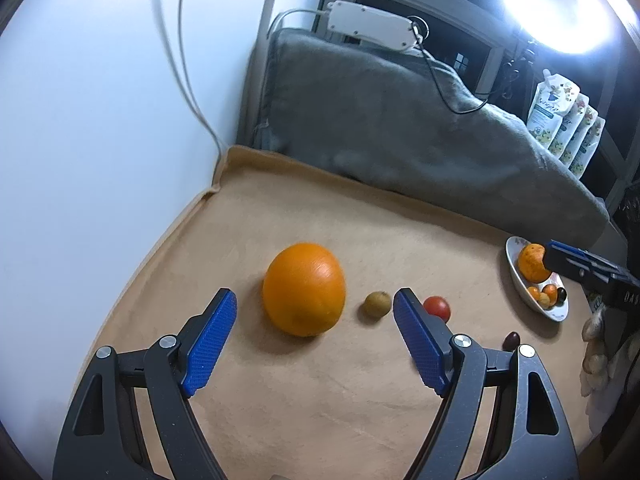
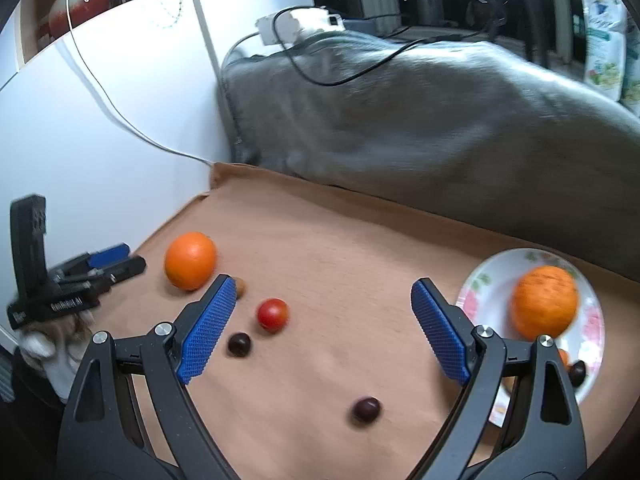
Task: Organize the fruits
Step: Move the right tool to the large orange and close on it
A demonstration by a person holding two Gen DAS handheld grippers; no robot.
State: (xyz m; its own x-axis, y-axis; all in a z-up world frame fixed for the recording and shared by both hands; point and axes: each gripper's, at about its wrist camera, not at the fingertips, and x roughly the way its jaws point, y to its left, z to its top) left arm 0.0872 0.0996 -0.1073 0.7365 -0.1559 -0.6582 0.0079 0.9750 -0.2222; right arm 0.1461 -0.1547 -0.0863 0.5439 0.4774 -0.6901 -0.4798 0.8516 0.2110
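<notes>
Five fruits loose on the tan cloth covering the counter [image 2: 320,240], the rest already in the floral plate [image 2: 480,292] — call it roughly half done, as a judgement.

In the plate: a mottled orange [image 2: 545,306] plus a few small pieces at the near rim, best seen from the left wrist view — small orange ones and a dark one [image 1: 562,295]. Exact count hard to tell.

Still out on the cloth:
- big orange [image 1: 304,289], far left of the group
- small brownish-green fruit [image 1: 377,303] just beside it
- red tomato-like fruit [image 2: 272,313]
- two dark round fruits, one [image 2: 239,344] near the red one, the other [image 2: 365,409] closer to the right camera, well apart from the plate

Left hand-held gripper [image 1: 314,312] — jaws spread wide, nothing between the pads, lined up on the big orange but not touching it. Right hand-held gripper [image 2: 320,300] — also released and empty, hovering over open cloth between the loose group and the plate.

Likely next: left takes the big orange, right picks off the small ones. Round fruit on soft cloth could roll if nudged.
</notes>
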